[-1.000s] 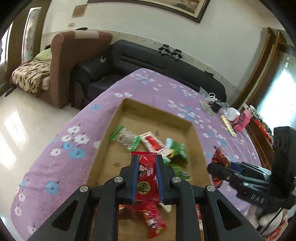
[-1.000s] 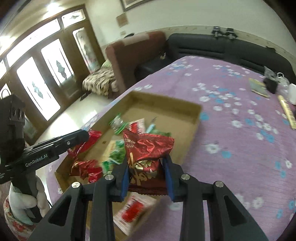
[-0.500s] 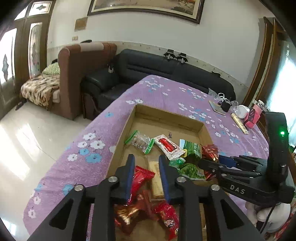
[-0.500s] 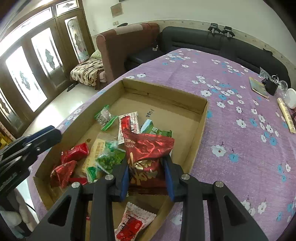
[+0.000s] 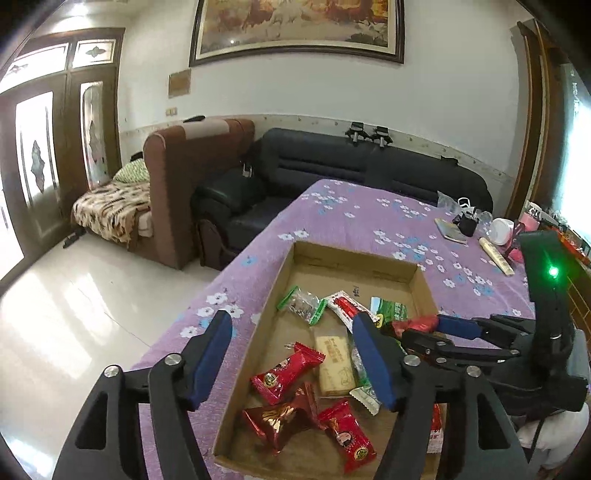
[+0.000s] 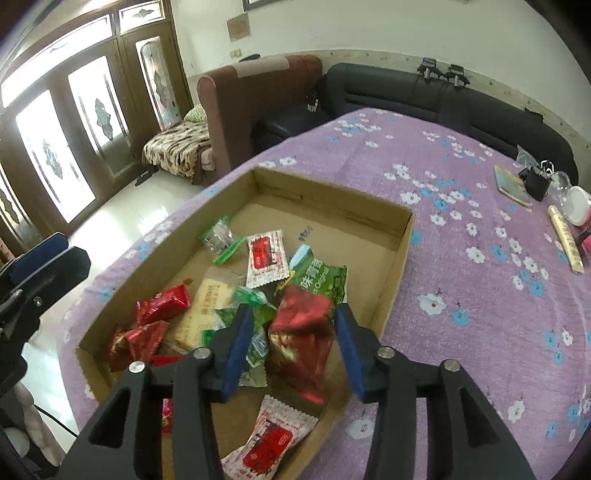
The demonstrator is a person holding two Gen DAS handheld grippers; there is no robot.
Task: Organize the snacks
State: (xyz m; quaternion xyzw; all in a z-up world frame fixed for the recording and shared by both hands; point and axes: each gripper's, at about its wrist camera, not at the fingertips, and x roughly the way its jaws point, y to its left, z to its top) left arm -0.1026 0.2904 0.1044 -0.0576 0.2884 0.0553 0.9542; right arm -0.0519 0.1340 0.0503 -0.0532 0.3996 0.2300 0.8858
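My left tool (image 5: pixel 291 354) has just been opening, nothing between its pads, my right tool (image 6: pixel 293 349) just opening around the dark red snack bag (image 6: pixel 303 332) over the cardboard box (image 6: pixel 400 251).

White walls, framed painting (image 5: pixel 297 31), black sofa (image 5: pixel 354 168), brown armchair (image 5: pixel 184 177), glossy floor (image 5: pixel 74 295).

Motion-blurred red foil packet (image 6: pixel 301 332); white-and-red sachet (image 6: pixel 269 439) partly behind fingers (image 6: pixel 236 345).
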